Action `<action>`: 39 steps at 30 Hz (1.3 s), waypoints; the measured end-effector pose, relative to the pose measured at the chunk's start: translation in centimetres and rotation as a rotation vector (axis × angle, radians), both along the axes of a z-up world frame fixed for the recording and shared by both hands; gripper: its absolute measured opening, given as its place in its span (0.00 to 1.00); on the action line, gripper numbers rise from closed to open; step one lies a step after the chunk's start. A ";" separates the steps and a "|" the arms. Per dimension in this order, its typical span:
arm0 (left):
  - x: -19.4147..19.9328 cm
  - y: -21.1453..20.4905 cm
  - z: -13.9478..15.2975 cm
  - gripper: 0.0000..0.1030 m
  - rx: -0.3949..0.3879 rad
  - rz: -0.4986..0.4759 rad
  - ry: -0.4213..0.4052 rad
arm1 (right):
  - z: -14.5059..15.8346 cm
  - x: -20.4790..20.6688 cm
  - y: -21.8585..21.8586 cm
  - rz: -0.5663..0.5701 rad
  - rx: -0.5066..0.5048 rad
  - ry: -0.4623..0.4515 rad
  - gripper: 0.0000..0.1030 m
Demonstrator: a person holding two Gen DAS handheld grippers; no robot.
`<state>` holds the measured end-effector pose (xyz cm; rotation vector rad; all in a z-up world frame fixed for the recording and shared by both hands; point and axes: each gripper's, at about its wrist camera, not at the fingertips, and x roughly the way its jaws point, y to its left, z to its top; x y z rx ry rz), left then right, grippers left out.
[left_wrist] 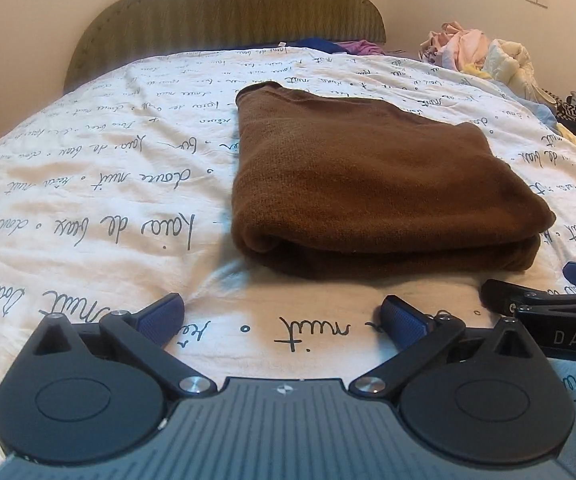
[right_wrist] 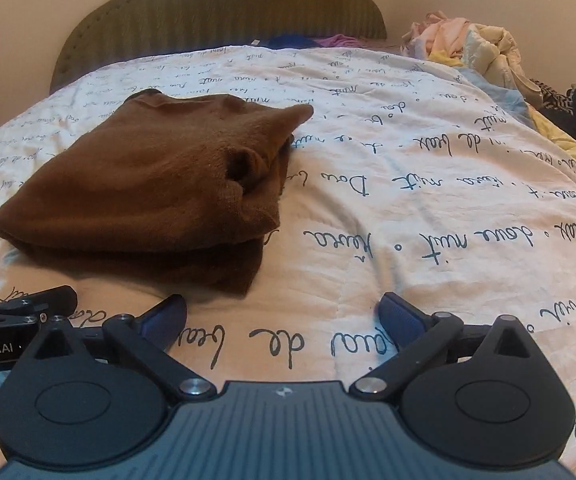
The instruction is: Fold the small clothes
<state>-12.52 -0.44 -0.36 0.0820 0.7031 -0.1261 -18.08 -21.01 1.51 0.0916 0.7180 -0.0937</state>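
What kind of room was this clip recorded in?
Most likely a home bedroom. A padded headboard stands against the wall behind a bed covered by a white quilt with script print. A folded brown garment lies on it, and a pile of loose clothes sits at the bed's far right.

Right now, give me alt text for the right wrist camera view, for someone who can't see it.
A folded brown garment lies on a white bedspread printed with cursive writing, ahead and left of the open, empty right gripper. The left gripper pokes in at the left edge; a loose clothes pile sits at the far right by the headboard.
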 end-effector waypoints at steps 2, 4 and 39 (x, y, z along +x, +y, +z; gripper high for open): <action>0.0 0.0 0.0 1.00 -0.001 0.000 0.000 | 0.0 0.0 0.1 0.000 -0.003 -0.002 1.00; -0.1 0.0 0.0 1.00 -0.003 0.000 0.000 | -0.1 0.0 0.1 0.000 -0.003 -0.007 1.00; -0.1 -0.1 0.2 1.00 0.003 0.001 0.000 | 0.1 -0.8 -0.3 0.039 0.008 -0.002 1.00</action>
